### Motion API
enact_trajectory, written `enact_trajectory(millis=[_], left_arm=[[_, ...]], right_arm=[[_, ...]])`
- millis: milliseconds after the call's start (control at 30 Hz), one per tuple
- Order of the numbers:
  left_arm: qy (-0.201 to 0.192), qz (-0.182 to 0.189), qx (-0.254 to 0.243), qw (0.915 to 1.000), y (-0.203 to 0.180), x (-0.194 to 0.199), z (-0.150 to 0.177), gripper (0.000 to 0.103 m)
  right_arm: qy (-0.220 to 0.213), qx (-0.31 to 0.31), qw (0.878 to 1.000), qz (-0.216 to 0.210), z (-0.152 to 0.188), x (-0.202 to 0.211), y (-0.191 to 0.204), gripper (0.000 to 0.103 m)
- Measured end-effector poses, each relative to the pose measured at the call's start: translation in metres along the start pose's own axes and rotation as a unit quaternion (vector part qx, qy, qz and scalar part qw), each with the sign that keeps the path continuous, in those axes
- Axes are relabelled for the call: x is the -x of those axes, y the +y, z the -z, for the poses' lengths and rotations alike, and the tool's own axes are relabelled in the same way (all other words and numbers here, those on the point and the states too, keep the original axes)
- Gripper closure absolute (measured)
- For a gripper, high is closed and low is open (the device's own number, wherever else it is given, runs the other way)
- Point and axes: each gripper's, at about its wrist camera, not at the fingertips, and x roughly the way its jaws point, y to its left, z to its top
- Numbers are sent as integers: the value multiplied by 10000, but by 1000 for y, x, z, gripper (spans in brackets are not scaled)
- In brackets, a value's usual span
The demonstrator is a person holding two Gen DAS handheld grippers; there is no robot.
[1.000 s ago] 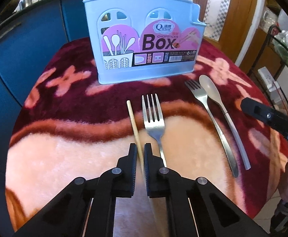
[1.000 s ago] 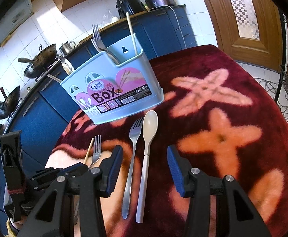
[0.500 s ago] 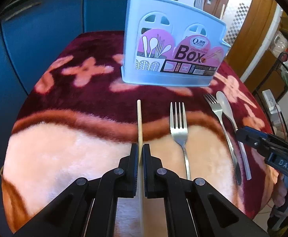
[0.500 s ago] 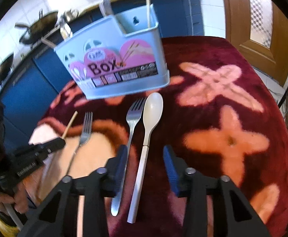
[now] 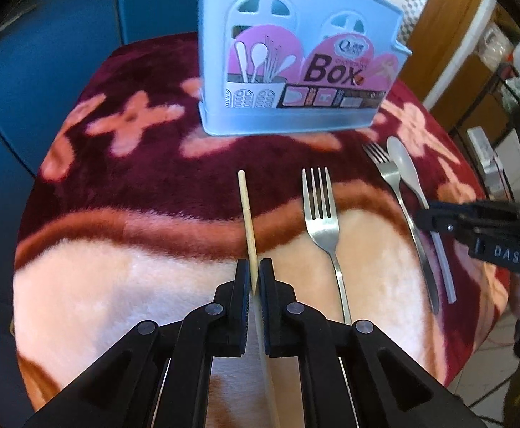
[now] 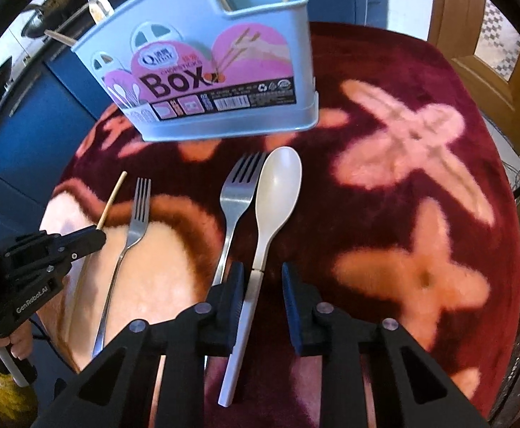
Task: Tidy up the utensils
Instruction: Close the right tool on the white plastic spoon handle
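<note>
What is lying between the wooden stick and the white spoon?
Two metal forks lie between the chopstick and the spoon, clearest in the right wrist view.

Plush table cover point(image 5: 124, 178): deep maroon pile with pale pink cross-shaped motifs and a wide peach patch edged by a rust-brown band.
Plastic utensil box point(image 6: 224, 114): pale blue, with a pink label point(image 6: 203, 67) carrying dark "Box" lettering and white spoon drawings.
Thin wooden chopstick point(image 5: 246, 214): light tan.
Two metal forks point(image 5: 322, 217) point(image 6: 236, 196): silver.
Plastic spoon point(image 6: 278, 185): cream-white.
Cabinet fronts point(image 5: 46, 53): deep blue.
Door point(image 6: 488, 35): warm brown wood.
Gripper bodies: black, pads blue.
</note>
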Motion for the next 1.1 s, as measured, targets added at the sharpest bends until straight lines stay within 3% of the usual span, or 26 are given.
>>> enact_trajectory(millis=[233, 467, 600, 733, 1100], left_arm=[[325, 29, -267, 9991, -1, -4, -7, 95], [536, 37, -459, 9975, -2, -6, -12, 95], [566, 234, -354, 9975, 3, -6, -15, 97], [394, 457, -110, 9981, 11, 0, -12, 99], [-341, 662, 28, 9972, 8, 33, -6, 99]], right_arm=[[253, 373, 9985, 310, -8, -6, 13, 76], [514, 198, 9983, 199, -18, -10, 10, 76], [527, 201, 9982, 206, -20, -8, 8, 80], [418, 61, 9990, 130, -18, -1, 0, 91], [-67, -298, 9994, -184, 0, 23, -7, 95]])
